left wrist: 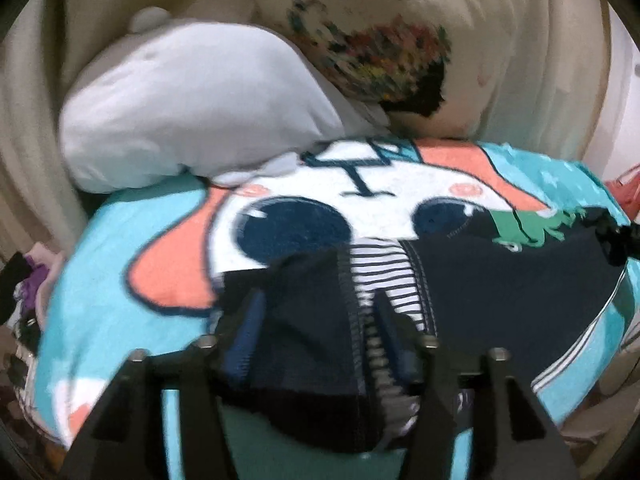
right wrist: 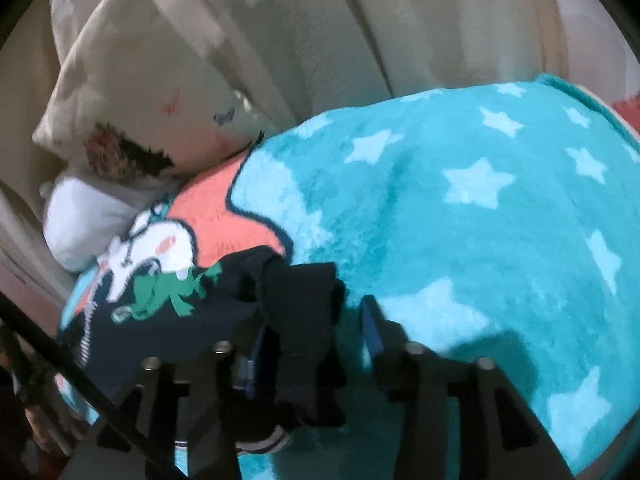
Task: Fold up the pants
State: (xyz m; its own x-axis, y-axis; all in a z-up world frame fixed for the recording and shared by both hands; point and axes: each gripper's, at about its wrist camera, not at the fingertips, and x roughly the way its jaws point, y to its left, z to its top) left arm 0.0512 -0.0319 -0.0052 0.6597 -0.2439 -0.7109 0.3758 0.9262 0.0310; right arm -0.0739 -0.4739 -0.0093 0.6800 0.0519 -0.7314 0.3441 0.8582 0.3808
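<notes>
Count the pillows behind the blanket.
2. A white pillow lies at the blanket's far left edge; a floral pillow leans against the curtain just right of it. More may be hidden.

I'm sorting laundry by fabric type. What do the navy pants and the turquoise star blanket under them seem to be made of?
Navy pants: seemingly a soft matte knit, perhaps cotton jersey, judging by the limp folds, ribbed waistband and striped lining. Turquoise star blanket: probably plush fleece, since its surface looks fuzzy with a slight sheen. Blur leaves both uncertain.

You're seeing two dim, softly lit indoor fisheye views, motion-blurred throughout, with bowed edges and black vignetted corners.
</notes>
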